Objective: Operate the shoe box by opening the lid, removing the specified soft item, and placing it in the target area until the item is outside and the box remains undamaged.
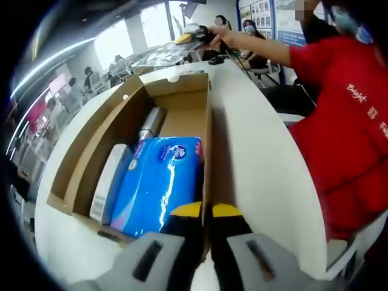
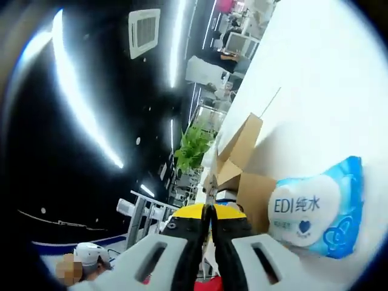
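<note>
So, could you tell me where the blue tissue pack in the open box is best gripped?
Probably the near short end of the blue tissue pack, coming from above beside the left claw. It lies flat between the white carton and the box wall, so its long sides look cramped.

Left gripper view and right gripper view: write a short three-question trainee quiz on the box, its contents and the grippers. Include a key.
1. True or false: in the left gripper view the cardboard box stands open on the white table.
2. Which item lies in the box nearest the left gripper?
A. blue tissue pack
B. white carton
C. silver cylinder
3. Fill in: in the right gripper view, the right gripper has its yellow-tipped jaws pressed ____, with nothing between them, and a second blue-and-white soft pack lies on the table beside it.

Key: 1 true; 2 A; 3 together.
</note>
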`<state>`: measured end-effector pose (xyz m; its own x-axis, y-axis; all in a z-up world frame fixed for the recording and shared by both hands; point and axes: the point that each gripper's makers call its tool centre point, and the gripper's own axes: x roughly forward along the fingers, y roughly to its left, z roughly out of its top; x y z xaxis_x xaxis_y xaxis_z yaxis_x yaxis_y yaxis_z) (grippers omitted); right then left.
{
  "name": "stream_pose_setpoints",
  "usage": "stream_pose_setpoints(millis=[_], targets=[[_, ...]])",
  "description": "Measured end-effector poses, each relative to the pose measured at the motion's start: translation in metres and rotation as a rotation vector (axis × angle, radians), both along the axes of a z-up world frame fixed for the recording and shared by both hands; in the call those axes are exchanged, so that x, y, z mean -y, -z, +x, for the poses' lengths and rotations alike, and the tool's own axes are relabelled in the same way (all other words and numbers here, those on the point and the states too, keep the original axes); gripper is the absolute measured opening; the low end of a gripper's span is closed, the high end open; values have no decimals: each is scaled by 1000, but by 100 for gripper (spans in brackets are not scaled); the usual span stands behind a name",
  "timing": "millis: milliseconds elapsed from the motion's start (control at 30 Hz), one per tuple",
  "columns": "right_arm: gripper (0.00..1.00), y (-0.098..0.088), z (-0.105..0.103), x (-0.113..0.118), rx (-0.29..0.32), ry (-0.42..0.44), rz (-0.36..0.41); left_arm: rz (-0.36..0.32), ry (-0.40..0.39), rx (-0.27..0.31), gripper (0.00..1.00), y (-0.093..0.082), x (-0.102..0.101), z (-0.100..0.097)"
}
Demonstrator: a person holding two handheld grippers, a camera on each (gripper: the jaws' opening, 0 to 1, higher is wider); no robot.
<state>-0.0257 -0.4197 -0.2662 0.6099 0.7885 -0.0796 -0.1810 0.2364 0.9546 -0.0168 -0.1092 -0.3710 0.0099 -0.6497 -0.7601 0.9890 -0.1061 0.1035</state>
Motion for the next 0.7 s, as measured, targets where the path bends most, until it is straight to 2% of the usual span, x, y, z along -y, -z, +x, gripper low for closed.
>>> stream_pose_setpoints(millis=[100, 200, 333, 400, 467, 533, 700], targets=[[2, 3, -1, 6, -10, 57, -7, 2, 0, -3, 2, 0, 0, 0], [2, 1, -15, -11, -28, 43, 10, 2, 2, -3, 2, 0, 0, 0], [2, 1, -35, -19, -46, 17, -12, 0, 1, -1, 2, 1, 0, 1], [2, -1, -44, -23, -59, 0, 12, 1, 1, -1, 2, -1, 1, -1], [2, -10, -49, -25, -30, -11, 52, 3, 0, -2, 2, 0, 0, 0], [2, -15, -52, -26, -35, -15, 84, 2, 0, 2, 2, 1, -1, 1], [2, -9, -61, -32, -58, -54, 29, 2, -2, -1, 2, 0, 0, 0]])
